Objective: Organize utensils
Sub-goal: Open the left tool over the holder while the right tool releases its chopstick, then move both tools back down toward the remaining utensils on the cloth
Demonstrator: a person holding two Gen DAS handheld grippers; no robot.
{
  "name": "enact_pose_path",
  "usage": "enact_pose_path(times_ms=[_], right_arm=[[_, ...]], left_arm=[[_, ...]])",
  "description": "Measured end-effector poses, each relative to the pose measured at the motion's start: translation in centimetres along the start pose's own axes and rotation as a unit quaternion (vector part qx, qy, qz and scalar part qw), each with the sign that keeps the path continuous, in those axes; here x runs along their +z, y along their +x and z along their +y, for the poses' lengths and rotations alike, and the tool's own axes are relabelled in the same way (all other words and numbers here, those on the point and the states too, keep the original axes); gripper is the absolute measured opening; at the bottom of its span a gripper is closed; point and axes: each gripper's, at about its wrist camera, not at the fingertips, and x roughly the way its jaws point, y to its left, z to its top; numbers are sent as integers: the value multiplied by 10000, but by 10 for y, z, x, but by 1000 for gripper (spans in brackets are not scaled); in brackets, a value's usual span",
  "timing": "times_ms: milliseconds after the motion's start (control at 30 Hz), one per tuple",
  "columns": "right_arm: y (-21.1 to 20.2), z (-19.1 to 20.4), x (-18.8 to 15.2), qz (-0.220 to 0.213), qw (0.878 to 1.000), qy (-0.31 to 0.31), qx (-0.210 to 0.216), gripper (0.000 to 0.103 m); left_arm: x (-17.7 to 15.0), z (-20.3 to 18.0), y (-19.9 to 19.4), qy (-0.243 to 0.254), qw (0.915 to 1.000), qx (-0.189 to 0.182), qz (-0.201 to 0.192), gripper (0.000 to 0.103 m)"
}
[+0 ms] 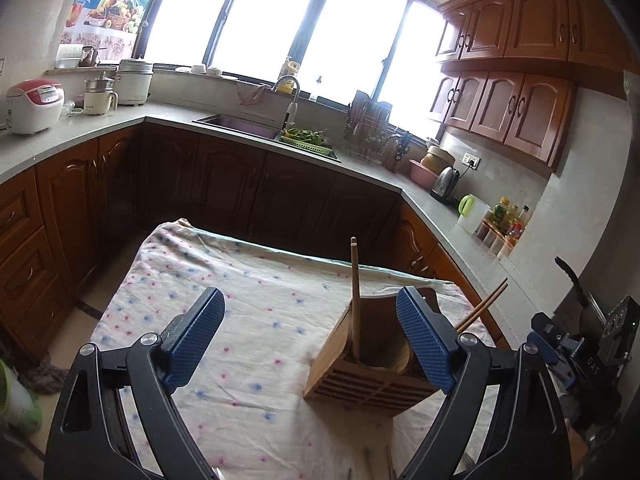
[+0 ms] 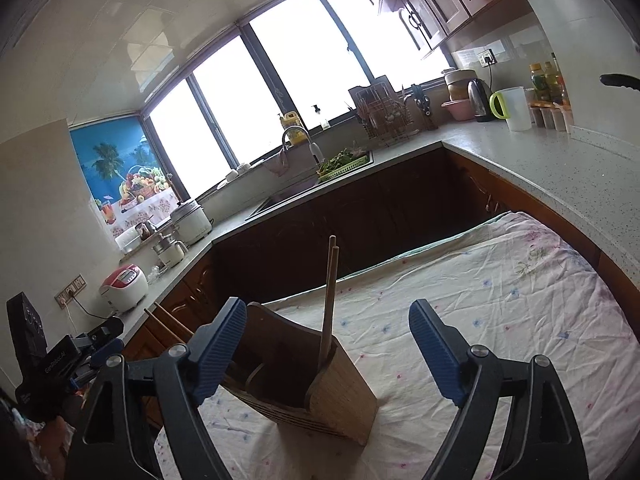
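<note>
holder: I see a bamboo utensil holder [image 1: 372, 376] with slatted sides, standing upright on the cloth.
upright chopsticks: a pair [image 1: 354, 300] stands in its front compartment, nearly vertical, tips up.
leaning chopsticks: I see a second pair [image 1: 482, 308] slanting outward from the holder's far side.

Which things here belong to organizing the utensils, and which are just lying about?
Part of the job:
- wooden utensil holder
- upright chopsticks inside it
- leaning chopsticks inside it

Just lying about:
- rice cooker
- kettle
- dish rack
- sauce bottles
</note>
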Motion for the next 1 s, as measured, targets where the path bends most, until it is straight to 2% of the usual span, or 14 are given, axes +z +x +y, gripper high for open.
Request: enact_pose_path(times_ms=[200, 367, 567, 733, 1000], right_arm=[[-33, -1, -23, 196, 9996, -185, -89, 91], [-65, 3, -48, 367, 9978, -489, -260, 91], [-102, 2, -77, 480, 9963, -604, -373, 91], [-122, 2, -103, 620, 9944, -650, -550, 91], [-127, 3, -131, 913, 9912, -742, -611, 91]], left_arm=[[-34, 6, -26, 70, 9995, 62, 301, 91], [-70, 2, -53, 373, 9978, 442, 325, 98], [-108, -10, -83, 804, 9948, 476, 409, 100], [-139, -21, -91, 1142, 9896, 490, 724, 102], [-172, -20, -80, 1101, 9836, 474, 1348, 102]])
